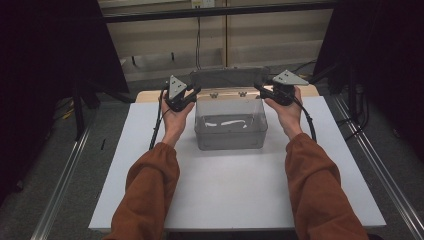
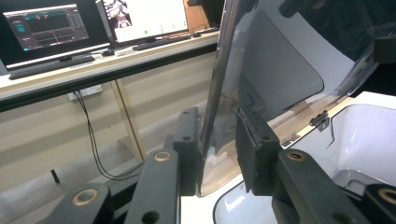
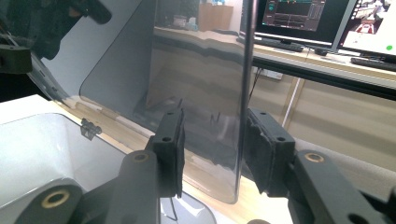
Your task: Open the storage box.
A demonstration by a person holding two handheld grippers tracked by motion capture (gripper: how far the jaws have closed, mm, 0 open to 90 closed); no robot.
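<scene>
Here, a clear plastic box (image 1: 230,131) sits near the far edge of the white bench (image 1: 235,195). Its see-through lid (image 1: 230,78) stands up, hinged at the back of the box. The lid is open and the box looks empty, with only light shining on its floor.

The left hand-held gripper (image 1: 191,92) is at the left end of the lid. In the left gripper view, the lid's edge (image 2: 219,88) stands between the two black jaws. The left jaw touches it and the jaws are narrow, pinching the lid.

The right hand-held gripper (image 1: 262,90) is at the right end of the lid. In the right gripper view, the lid's edge (image 3: 243,93) also stands between the jaws, close to the right one. There is a gap on the left side, so the jaws are a little apart and do not squeeze it.

Both arms wear orange sleeves (image 1: 150,190). Behind the bench is a long shelf with screens (image 2: 46,28) and a keyboard (image 2: 51,65).
</scene>
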